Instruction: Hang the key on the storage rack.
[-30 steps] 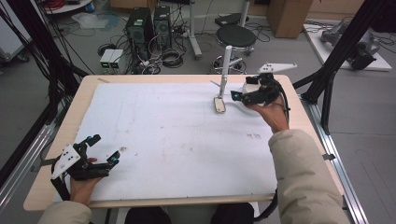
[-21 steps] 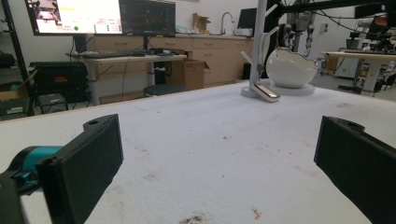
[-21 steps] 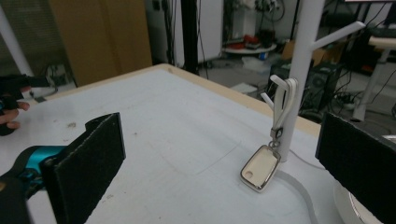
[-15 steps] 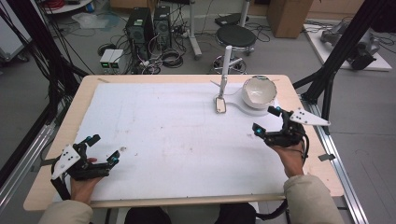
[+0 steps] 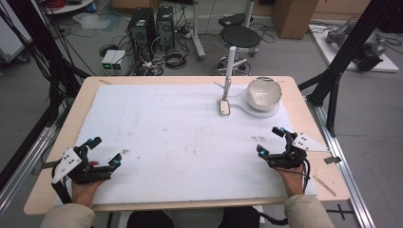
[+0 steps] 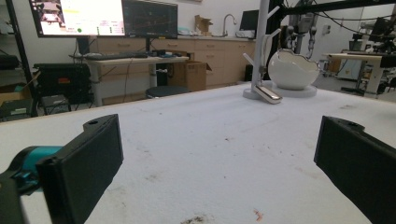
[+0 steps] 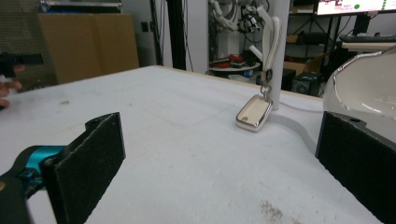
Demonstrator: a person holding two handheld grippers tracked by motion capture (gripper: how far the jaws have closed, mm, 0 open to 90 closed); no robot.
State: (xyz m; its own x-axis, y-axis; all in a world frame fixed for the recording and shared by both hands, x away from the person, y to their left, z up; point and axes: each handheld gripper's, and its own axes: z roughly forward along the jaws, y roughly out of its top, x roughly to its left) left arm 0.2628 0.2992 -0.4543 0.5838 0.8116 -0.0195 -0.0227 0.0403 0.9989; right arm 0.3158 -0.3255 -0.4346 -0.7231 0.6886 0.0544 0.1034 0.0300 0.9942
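High view: bowl [image 5: 263, 93] well beyond open right gripper [image 5: 274, 143].

Bowl [image 5: 263, 93] right of stand [image 5: 228, 71]

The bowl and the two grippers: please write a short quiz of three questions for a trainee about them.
1. True or false: the right gripper holds the bowl.
2. What hangs from the white stand? A) key fob B) spoon C) cup
3. Fill in: the left gripper has its jaws ____.

Key: 1 false, it is apart from the bowl, jaws open. 2 A, the key fob, lower end on the table. 3 open.
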